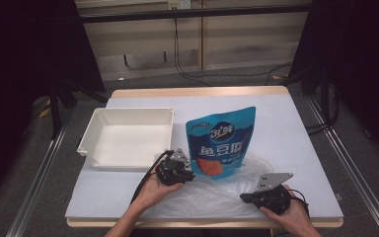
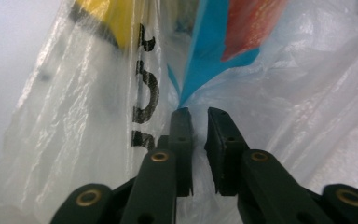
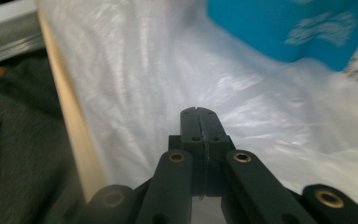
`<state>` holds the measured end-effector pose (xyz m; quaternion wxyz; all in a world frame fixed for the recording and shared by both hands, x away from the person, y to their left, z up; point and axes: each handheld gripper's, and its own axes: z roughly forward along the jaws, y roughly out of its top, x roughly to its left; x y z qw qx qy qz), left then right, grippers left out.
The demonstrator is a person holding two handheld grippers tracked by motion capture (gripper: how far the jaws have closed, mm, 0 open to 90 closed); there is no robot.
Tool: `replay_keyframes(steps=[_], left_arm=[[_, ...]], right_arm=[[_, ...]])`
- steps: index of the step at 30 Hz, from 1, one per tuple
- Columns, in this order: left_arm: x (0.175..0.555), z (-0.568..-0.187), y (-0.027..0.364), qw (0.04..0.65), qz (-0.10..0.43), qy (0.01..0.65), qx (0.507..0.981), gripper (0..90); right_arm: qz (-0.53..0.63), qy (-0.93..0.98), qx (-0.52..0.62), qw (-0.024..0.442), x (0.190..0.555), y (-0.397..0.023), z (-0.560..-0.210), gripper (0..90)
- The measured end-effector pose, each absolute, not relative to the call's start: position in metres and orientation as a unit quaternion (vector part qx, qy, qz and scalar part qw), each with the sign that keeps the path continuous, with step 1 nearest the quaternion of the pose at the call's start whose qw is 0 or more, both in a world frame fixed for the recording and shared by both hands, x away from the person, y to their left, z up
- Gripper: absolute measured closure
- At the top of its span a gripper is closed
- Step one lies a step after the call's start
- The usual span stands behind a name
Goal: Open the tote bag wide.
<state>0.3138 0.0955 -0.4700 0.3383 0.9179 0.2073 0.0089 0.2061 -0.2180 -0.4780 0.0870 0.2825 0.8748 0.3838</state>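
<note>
A blue snack pouch [image 1: 222, 143] with a red patch stands upright at mid table, its base inside a crumpled clear plastic bag [image 1: 217, 190]. My left gripper [image 1: 190, 175] is at the bag's left side, by the pouch's lower corner. In the left gripper view its jaws [image 2: 199, 114] stand a narrow gap apart, right at the pouch's blue corner [image 2: 209, 51], with the bag's printed film [image 2: 98, 116] around them and nothing pressed between the pads. My right gripper [image 1: 244, 197] lies at the bag's right end, shut [image 3: 199, 111] over the film [image 3: 144, 84]; whether film is pinched I cannot tell.
An empty white tray [image 1: 128, 111] sits at the left of the white table [image 1: 286, 133]. The table's wooden front edge [image 3: 70, 116] runs close to my right gripper. Dark curtains and a metal frame stand around the table.
</note>
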Motion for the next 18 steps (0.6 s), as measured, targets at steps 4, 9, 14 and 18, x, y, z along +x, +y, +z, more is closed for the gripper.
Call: replay_keyframes(steps=[4,9,14,18], left_arm=[[0.311,-0.468,0.096,0.345,0.006,0.202,0.917,71.8],[0.303,-0.458,0.099,0.367,0.033,0.188,0.911,67.9],[0.299,-0.444,0.108,0.400,0.035,0.191,0.896,63.1],[0.295,-0.434,0.117,0.422,0.038,0.174,0.889,62.9]], right_arm=[[0.407,0.859,0.295,0.097,0.206,-0.223,-0.473,90.0],[0.427,0.840,0.314,0.113,0.203,-0.231,-0.468,83.6],[0.460,0.811,0.343,0.115,0.203,-0.243,-0.462,71.8],[0.466,0.802,0.351,0.128,0.202,-0.244,-0.459,66.6]])
